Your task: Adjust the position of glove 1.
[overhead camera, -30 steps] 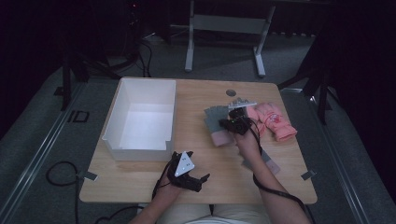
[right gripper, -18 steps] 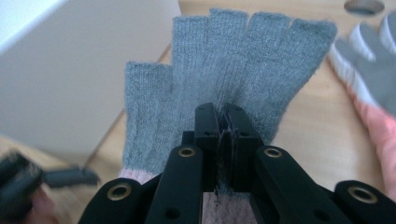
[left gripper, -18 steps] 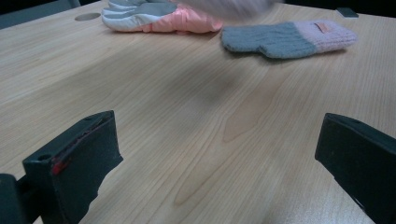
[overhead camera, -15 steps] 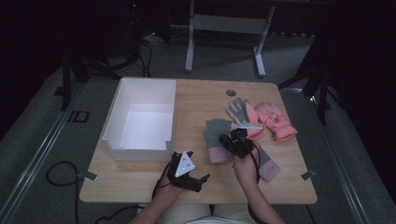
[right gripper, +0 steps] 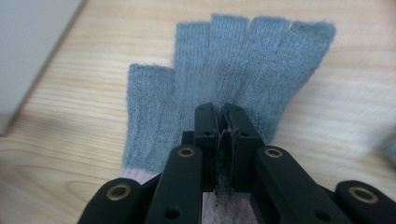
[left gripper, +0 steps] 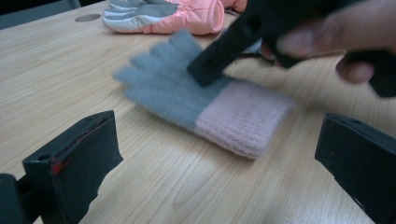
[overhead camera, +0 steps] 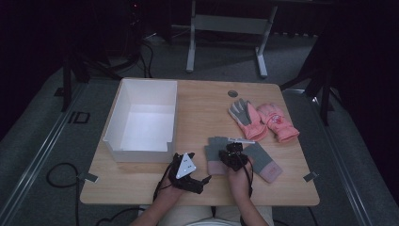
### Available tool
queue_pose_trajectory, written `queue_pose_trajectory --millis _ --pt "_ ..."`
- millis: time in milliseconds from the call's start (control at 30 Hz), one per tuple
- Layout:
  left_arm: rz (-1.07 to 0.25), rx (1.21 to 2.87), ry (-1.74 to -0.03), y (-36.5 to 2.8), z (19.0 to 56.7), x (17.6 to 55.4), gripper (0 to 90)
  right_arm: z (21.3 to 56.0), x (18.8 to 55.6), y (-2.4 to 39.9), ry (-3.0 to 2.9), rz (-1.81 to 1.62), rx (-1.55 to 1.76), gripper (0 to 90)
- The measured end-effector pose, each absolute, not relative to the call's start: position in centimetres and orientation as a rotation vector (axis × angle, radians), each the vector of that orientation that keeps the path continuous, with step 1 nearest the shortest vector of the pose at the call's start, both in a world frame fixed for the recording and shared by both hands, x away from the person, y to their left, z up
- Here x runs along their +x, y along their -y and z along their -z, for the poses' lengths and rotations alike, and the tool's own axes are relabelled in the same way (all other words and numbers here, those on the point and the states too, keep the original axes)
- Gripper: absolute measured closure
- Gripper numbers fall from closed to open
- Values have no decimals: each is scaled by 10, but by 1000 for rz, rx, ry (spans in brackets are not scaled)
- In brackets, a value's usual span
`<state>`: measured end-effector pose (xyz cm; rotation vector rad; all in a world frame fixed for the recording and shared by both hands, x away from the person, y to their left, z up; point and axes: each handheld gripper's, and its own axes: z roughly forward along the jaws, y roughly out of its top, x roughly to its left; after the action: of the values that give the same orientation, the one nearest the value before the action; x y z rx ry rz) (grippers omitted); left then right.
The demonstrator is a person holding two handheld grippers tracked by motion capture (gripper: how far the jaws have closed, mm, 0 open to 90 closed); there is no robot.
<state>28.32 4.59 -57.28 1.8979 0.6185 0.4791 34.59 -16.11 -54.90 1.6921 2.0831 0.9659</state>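
A grey knit glove (overhead camera: 212, 149) with a pink cuff lies flat on the wooden table (overhead camera: 202, 108), fingers pointing away from me. My right gripper (overhead camera: 231, 155) presses down on its palm, shut on a fold of the grey knit (right gripper: 243, 60); the pinch shows at the right gripper (right gripper: 224, 116) tips. A second grey glove (overhead camera: 263, 162) lies just to its right. My left gripper (overhead camera: 197, 176) rests near the table's front edge, open with nothing between its jaws. In the left gripper view the left gripper (left gripper: 219, 158) faces the glove (left gripper: 187, 98) and the right gripper (left gripper: 210, 70).
A white open bin (overhead camera: 114, 123) stands on the left half of the table. Two pink ski gloves (overhead camera: 263, 120) lie side by side at the back right, near a round hole (overhead camera: 232, 93) in the tabletop. The pink gloves (left gripper: 187, 11) sit behind the grey one.
My right gripper has come toward the near edge and lower, dragging the grey glove away from the pink gloves. The left gripper has stayed in place.
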Motion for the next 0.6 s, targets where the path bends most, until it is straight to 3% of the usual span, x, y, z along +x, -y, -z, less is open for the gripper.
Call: queue_pose_trajectory --millis 200,267,600 --pt "-478 1898 -615 -46 573 283 0 555 347 160 -2063 -964 1698 820" --pt "-477 1899 -618 -46 573 283 0 553 347 161 -2051 -966 1690 775" --pt "-473 1897 -615 -46 573 284 0 521 351 187 -2133 -1055 1474 739"
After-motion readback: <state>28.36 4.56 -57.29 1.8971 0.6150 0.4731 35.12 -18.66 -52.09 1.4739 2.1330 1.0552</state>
